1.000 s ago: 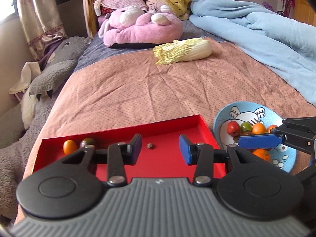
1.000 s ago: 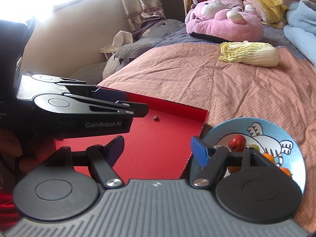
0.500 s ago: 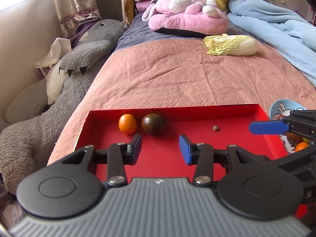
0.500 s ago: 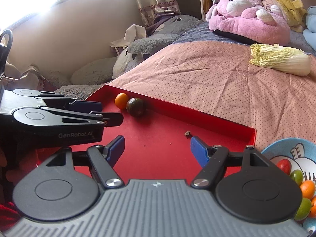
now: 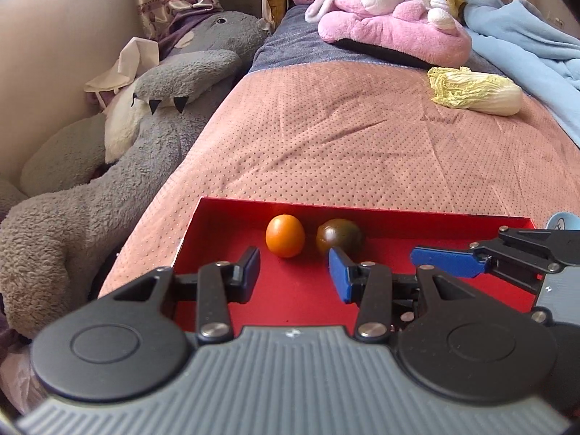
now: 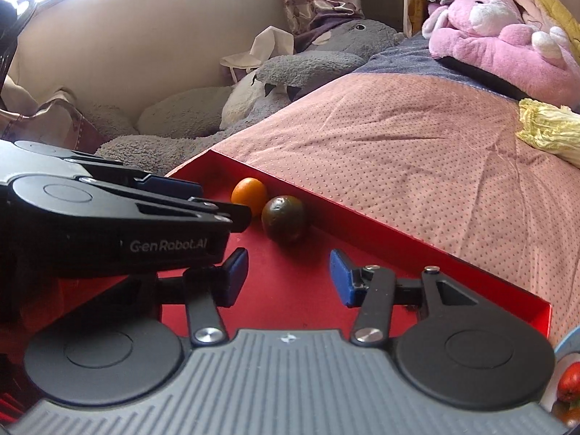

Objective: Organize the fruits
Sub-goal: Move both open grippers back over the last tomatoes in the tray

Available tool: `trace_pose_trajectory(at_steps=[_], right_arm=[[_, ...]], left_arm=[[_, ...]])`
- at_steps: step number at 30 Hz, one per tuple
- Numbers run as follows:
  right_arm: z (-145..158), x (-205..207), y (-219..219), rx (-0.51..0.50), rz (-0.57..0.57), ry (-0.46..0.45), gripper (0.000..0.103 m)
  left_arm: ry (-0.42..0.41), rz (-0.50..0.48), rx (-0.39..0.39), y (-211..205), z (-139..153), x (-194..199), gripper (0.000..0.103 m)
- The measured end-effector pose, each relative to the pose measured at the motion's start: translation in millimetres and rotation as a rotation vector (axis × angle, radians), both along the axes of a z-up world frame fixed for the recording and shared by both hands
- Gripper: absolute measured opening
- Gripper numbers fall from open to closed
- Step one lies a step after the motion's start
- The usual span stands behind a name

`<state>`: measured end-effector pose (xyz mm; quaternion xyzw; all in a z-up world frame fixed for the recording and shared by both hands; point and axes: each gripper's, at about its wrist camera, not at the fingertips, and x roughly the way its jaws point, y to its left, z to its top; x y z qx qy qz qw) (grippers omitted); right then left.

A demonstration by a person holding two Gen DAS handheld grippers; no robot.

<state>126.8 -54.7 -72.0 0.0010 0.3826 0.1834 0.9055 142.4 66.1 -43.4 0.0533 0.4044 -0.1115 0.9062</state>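
A red tray [image 5: 362,213] lies on the bed. In its far left corner sit an orange fruit [image 5: 285,235] and a dark green-brown tomato [image 5: 339,236], side by side. My left gripper [image 5: 294,275] hovers open just short of them with nothing between its pads. One of my right gripper's fingers [image 5: 446,261] reaches in from the right. In the right wrist view my right gripper [image 6: 288,277] hangs over the tray floor, its jaws closing on nothing, the dark tomato [image 6: 284,219] and orange fruit [image 6: 248,190] ahead. The left gripper [image 6: 203,201] crosses in from the left.
A blue plate [image 6: 563,348] with a red fruit [image 6: 569,380] peeks in at the bottom right. A napa cabbage [image 5: 478,94], a pink plush [image 5: 391,25] and a blue blanket [image 5: 536,36] lie farther up the bed. A grey plush [image 5: 145,137] lines the left edge.
Both grippers have swung left along the tray toward the two fruits, which now sit closer. The plate has slid to the right edge of view. The right jaws have narrowed.
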Motion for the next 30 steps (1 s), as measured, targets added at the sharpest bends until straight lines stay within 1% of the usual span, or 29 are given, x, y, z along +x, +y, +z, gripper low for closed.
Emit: trace_pose_trajectory(at_steps=[5, 6, 9, 10, 11, 13, 16, 20, 25, 27, 30], right_arm=[[-10.1, 25.5, 14.0, -0.018, 0.013, 0.013, 0.051], [-12.0, 30.3, 16.3, -0.019, 0.015, 0.017, 0.049], [-16.6, 41.3, 22.0, -0.032, 0.019, 0.017, 0.048], [-17.6, 44.6, 22.3, -0.030, 0.019, 0.021, 0.046], [-19.0, 47.8, 21.6, -0.018, 0.021, 0.029, 0.043], [-20.2, 49.3, 21.2, -0.019, 0.032, 0.024, 0.043], [-18.4, 44.8, 19.6, -0.048, 0.037, 0.017, 0.043], [-13.7, 29.1, -0.1, -0.041, 0.021, 0.031, 0.042], [-5.8, 3.1, -27.5, 0.002, -0.009, 0.048, 0.042], [-2.1, -6.3, -33.1, 0.011, -0.015, 0.044, 0.042], [1.8, -17.4, -37.2, 0.020, -0.018, 0.040, 0.042]], left_arm=[[0.021, 0.039, -0.062, 16.4, 3.7, 3.0, 0.045], [0.023, 0.047, -0.069, 19.0, 4.1, 3.7, 0.045], [0.035, 0.067, -0.094, 24.7, 3.7, 7.9, 0.045], [0.041, 0.069, -0.104, 25.5, 3.1, 9.4, 0.045], [0.044, 0.070, -0.107, 25.3, 2.4, 10.5, 0.045], [0.050, 0.064, -0.107, 23.2, 0.6, 13.2, 0.045], [0.060, 0.057, -0.106, 19.6, -2.6, 17.9, 0.045], [0.064, 0.043, -0.083, 10.4, -7.9, 24.0, 0.045], [0.067, 0.030, -0.038, -5.3, -16.6, 32.5, 0.046], [0.056, 0.040, -0.002, -9.6, -19.8, 35.0, 0.045], [0.055, 0.056, -0.011, -8.9, -21.0, 39.1, 0.045]])
